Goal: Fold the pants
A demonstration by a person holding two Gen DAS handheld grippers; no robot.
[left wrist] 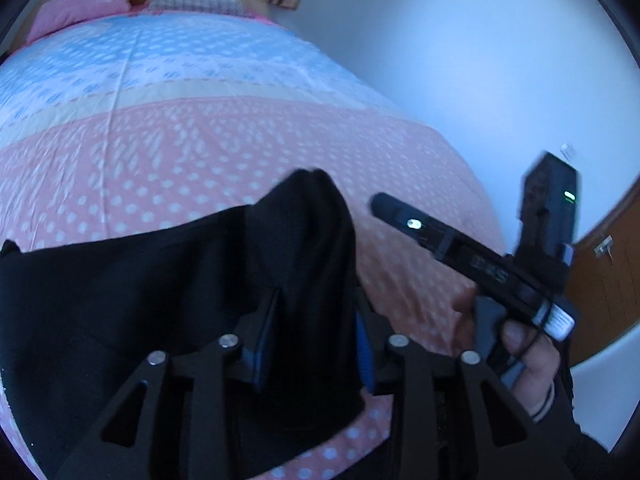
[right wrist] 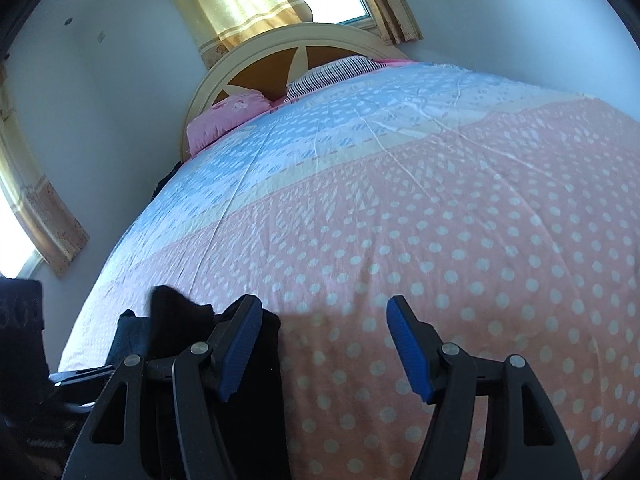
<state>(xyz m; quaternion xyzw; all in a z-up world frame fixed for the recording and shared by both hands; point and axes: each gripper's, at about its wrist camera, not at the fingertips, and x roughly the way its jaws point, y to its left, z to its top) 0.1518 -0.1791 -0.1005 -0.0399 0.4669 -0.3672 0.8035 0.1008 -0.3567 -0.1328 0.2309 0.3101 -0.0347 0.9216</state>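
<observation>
Two tools are over the bed (right wrist: 440, 208), and only one has cloth in it: the left tool (left wrist: 312, 344) is clamped on a bunched ridge of the black pants (left wrist: 132, 300), its blue pads pressed into the fabric from either side, while the right tool (right wrist: 320, 348) stands wide with nothing between its pads. Seen from the left wrist, the right tool (left wrist: 452, 248) hangs just beside the pants, gripped by a hand (left wrist: 528, 356) at the bed's near edge. This looks like the lifting stage of a fold, with one end of the garment gathered and raised off the pink dotted bedspread (left wrist: 200, 152). Next, I judge, the free tool needs to take a matching hold on the neighbouring edge, so that both ends can travel together and land square. As for the pants (right wrist: 180, 320), they are dark, soft and matte, peaked where they are pinched and draped flat to the left across the near part of the bed; blur hides any seams or waistband, so which end is held I cannot tell.
</observation>
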